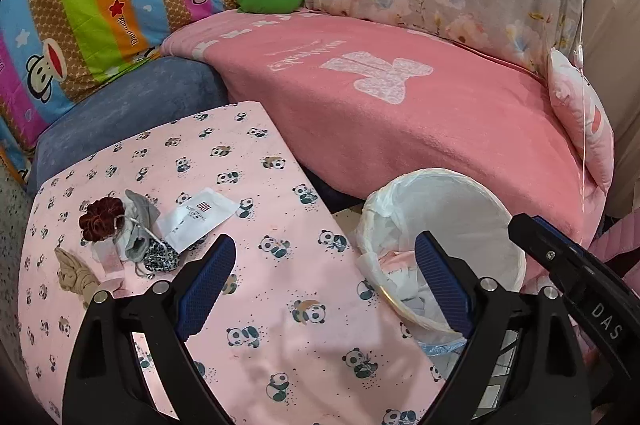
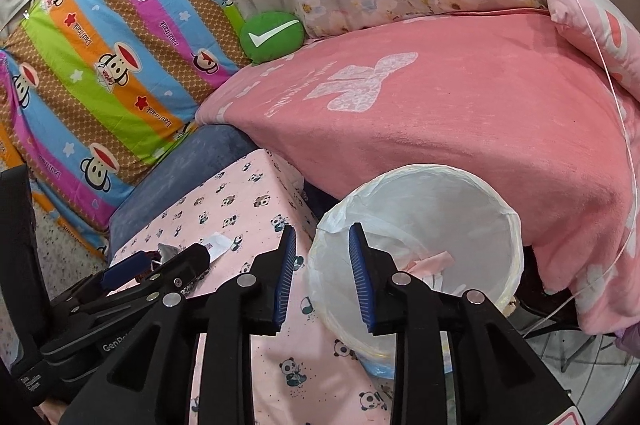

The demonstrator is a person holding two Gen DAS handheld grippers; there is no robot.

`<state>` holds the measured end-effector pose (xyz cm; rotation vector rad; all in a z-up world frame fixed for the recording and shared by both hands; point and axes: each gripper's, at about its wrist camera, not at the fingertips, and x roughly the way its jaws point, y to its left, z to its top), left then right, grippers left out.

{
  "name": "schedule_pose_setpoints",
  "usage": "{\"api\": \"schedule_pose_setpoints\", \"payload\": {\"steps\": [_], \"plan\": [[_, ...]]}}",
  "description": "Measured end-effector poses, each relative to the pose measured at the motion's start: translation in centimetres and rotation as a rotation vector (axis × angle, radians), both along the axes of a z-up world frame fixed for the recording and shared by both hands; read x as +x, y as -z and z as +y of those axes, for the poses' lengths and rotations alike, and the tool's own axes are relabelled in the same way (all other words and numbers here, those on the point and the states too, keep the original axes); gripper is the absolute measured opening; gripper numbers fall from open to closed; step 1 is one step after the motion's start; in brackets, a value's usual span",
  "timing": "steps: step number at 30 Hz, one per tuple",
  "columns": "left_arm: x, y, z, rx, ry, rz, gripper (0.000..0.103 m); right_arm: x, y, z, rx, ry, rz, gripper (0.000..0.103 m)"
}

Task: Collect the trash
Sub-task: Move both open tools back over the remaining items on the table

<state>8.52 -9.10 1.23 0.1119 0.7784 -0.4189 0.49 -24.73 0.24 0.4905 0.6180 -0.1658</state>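
Left gripper: fingers standing wide, holding nothing; hovering over the desk
Right gripper: fingers gaping narrowly, gripping nothing; sitting at the bin rim
Trash: one white packet lying in the clutter pile on the desk's far left
Risk: reaching leftward, fingers may be snagging the red scrunchie or cloth instead
Count: two grippers; one bin; one packet

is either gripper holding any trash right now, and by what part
Nothing is held. The left gripper stands wide open over the table, and the right gripper has empty jaws at the bin.
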Motion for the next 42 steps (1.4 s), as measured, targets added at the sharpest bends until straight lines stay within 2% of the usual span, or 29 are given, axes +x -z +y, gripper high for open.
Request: {"api": "schedule_pose_setpoints", "payload": {"steps": [11, 15, 27, 42], "plan": [[0.4, 0.4, 5.7, -0.02, -0.103, 0.02, 0.087, 1.0, -0.5, 4.4, -0.016, -0.073, 0.007, 0.033], [0.6, 1.0, 7.8, -0.024, -0.136, 0.038, 0.087, 1.4, -0.5, 6.2, -0.022, -0.099, 0.011, 0.038], [1.6, 2.4, 14.5, -0.051, -0.259, 0.087, 0.087, 3.4, 0.4, 12.9, -0.046, -0.221, 0.052, 0.038], [4.8, 5.8, 26.7, -0.101, -0.494, 0.182, 0.088, 7.1, 3.2, 23.1, -0.072, -0.405, 0.129, 0.038]]}}
